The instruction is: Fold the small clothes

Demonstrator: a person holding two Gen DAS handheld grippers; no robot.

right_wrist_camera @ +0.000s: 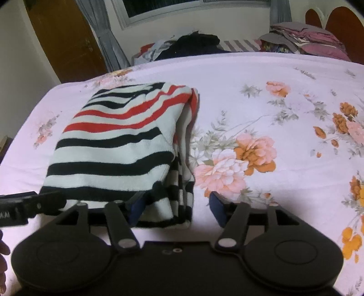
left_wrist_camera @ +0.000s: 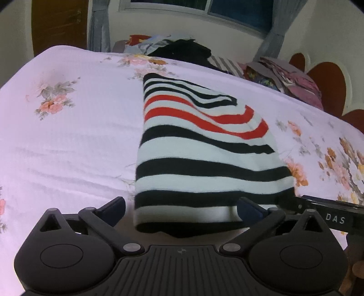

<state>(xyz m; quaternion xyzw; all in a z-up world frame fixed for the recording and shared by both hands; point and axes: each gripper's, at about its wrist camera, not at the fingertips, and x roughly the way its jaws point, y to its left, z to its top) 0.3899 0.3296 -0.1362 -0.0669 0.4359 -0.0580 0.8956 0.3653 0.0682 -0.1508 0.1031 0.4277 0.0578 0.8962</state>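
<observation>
A striped garment (left_wrist_camera: 204, 145), white with black bands and two red ones, is lying folded into a narrow stack on the bed (left_wrist_camera: 68, 136), which is wearing a pale sheet printed with pink and orange flowers. The garment's near hem is sitting right at the near edge of the bed, and both claws are waiting there.

The left claw (left_wrist_camera: 182, 209) is standing wide, its blue-padded fingers (left_wrist_camera: 250, 210) spread to either side of the near hem; the cloth is lying between them, but they are not pinching it. The right claw (right_wrist_camera: 176, 208) is also gaping wide, around the garment's right near corner, where the folded layers are showing along the right edge. Its left finger (right_wrist_camera: 136, 209) is touching or lying just under the cloth; its right finger is resting apart on bare sheet.

Far across the bed, a heap of dark and mixed clothes (left_wrist_camera: 182, 49) is sitting near the curtained window (left_wrist_camera: 204, 9), and folded fabrics (right_wrist_camera: 307, 38) are piling up at the far right by the headboard (left_wrist_camera: 327, 82).
</observation>
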